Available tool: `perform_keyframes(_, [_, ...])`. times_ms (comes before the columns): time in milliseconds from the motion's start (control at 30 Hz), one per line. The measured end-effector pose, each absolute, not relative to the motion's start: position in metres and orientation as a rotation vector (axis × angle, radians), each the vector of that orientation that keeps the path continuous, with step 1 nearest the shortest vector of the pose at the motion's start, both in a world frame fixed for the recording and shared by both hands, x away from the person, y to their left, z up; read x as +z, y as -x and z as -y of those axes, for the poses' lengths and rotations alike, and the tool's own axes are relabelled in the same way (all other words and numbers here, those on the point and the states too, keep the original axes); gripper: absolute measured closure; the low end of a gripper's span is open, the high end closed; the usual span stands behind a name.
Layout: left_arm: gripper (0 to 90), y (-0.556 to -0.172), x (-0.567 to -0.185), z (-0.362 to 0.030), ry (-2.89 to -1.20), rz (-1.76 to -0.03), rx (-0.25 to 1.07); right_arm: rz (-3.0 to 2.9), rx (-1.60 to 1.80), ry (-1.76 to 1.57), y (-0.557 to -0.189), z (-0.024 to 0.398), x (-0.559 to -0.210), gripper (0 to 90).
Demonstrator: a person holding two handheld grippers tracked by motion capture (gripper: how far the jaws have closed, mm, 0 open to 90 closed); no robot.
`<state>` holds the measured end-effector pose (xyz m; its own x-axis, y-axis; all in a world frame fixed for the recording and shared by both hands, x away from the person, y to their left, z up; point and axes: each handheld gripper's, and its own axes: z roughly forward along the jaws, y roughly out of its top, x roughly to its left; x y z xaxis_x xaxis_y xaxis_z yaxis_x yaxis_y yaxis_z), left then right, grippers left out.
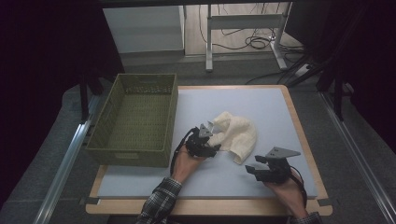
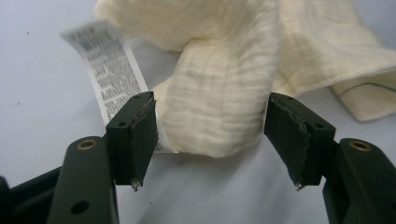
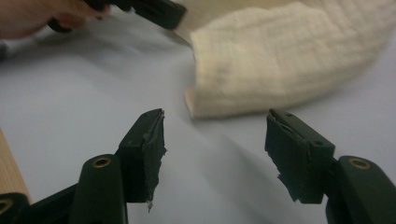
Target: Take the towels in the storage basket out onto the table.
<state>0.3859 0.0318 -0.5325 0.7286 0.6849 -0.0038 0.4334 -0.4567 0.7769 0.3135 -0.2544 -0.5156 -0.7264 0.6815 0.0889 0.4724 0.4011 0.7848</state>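
A crumpled cream cloth (image 1: 236, 133) lies on the pale grey mat (image 1: 261, 100) right of centre. My left gripper (image 1: 212, 142) is at the cloth's left edge. In the left gripper view its jaws (image 2: 210, 126) stand open around a raised fold of the cloth (image 2: 215, 107), with a small gap on the right side, and a white printed care label (image 2: 107, 65) sticks up beside the left jaw. My right gripper (image 1: 252, 164) sits near the front of the mat, below the cloth's lower corner. It (image 3: 215, 135) is open with bare mat between the jaws and the cloth's edge (image 3: 280, 65) just ahead.
An olive green woven basket (image 1: 135, 149) stands at the mat's left side, close to the left hand, with nothing visible inside. The mat lies on a wooden board (image 1: 303, 135) with edges at front and right. Table legs and cables are on the floor behind.
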Motion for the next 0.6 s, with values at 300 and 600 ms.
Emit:
perform_keyframes(300, [63.8,-0.394,-0.539,-0.028,-2.144,-0.835,0.331,-2.402,1.064,-1.037,-0.337,0.217,-0.527,68.5])
perform_keyframes(600, [84.2,-0.384,-0.510,-0.040,-2.058,-0.848,0.349,-2.332,1.024,-1.037,-0.340,0.250,-0.504,87.5])
